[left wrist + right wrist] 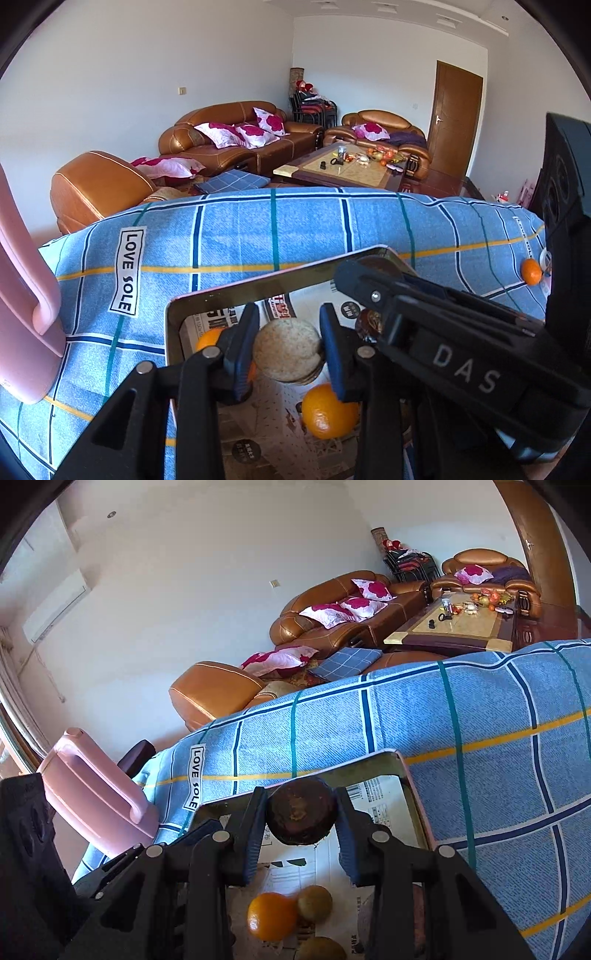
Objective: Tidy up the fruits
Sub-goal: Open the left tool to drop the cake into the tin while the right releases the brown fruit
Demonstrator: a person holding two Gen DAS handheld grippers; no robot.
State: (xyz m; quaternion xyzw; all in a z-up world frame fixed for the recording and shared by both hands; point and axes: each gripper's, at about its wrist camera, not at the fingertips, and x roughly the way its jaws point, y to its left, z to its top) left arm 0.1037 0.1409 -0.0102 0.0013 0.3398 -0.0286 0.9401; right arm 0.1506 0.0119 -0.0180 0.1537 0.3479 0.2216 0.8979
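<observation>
A metal tray [173, 314] lined with newspaper sits on the blue checked cloth [295, 229]. My left gripper [290, 347] is shut on a pale tan round fruit [287, 349] above the tray. An orange [328, 411] lies below it in the tray, and another orange [207, 338] shows behind the left finger. My right gripper [301, 812] is shut on a dark brown round fruit [301, 812] over the tray [417, 797]. Below it lie an orange [271, 915] and two green-brown fruits [316, 902]. The right gripper's body [461, 354] crosses the left wrist view.
A lone orange [531, 271] lies on the cloth at the far right. A pink plastic handle [26, 325] stands at the left, also in the right wrist view [96, 794]. Beyond the cloth's far edge are brown sofas [236, 136] and a coffee table [343, 168].
</observation>
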